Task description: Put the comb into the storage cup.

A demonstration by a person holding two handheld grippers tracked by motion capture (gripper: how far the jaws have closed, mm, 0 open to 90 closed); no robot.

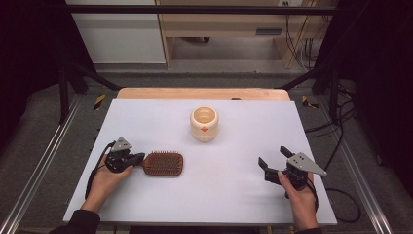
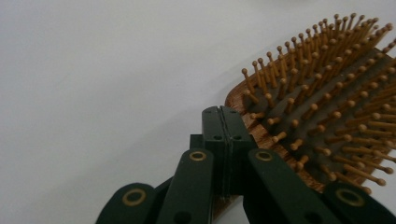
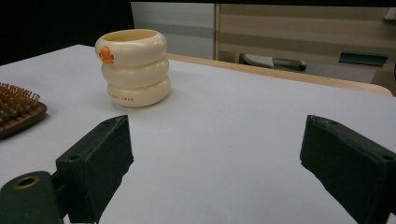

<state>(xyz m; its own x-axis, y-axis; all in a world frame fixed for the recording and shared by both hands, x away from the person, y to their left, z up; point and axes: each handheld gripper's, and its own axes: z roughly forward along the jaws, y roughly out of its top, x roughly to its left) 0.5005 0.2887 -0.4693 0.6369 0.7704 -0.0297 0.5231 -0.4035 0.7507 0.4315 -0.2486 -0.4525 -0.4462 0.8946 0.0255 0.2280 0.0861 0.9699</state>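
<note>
- Left gripper (image 1: 138, 158): at about 8 o'clock on the table (image 1: 146, 122), in the person's left hand (image 1: 108, 179). Its jaws are pressed fully together, with no gap between the pads in the left gripper view. They point toward 3 o'clock, at the brush (image 1: 163, 164).
- Whether those jaws pinch the brush handle I cannot tell. In the left gripper view the closed tips lie over the near edge of the brush head (image 2: 327, 116), and the handle is hidden beneath them.
- Brush: lies flat, bristles up, left of table centre. Its wooden head is toward 3 o'clock and its handle toward 9 o'clock, meeting the left gripper's tips. In the right gripper view its edge (image 3: 18, 109) shows at 9 o'clock.
- Right gripper (image 1: 273, 161): at about 4 o'clock on the table, in the right hand (image 1: 301, 197). Its jaws are spread wide with nothing between them but bare table, and they point toward 10 o'clock.
- Cup (image 1: 204, 124): cream, ribbed in three rings, with a small orange mark on its side. It stands upright near table centre, toward 12 o'clock from the brush head and well apart from both grippers. In the right gripper view it (image 3: 133, 67) stands at 11 o'clock, beyond the open jaws.
</note>
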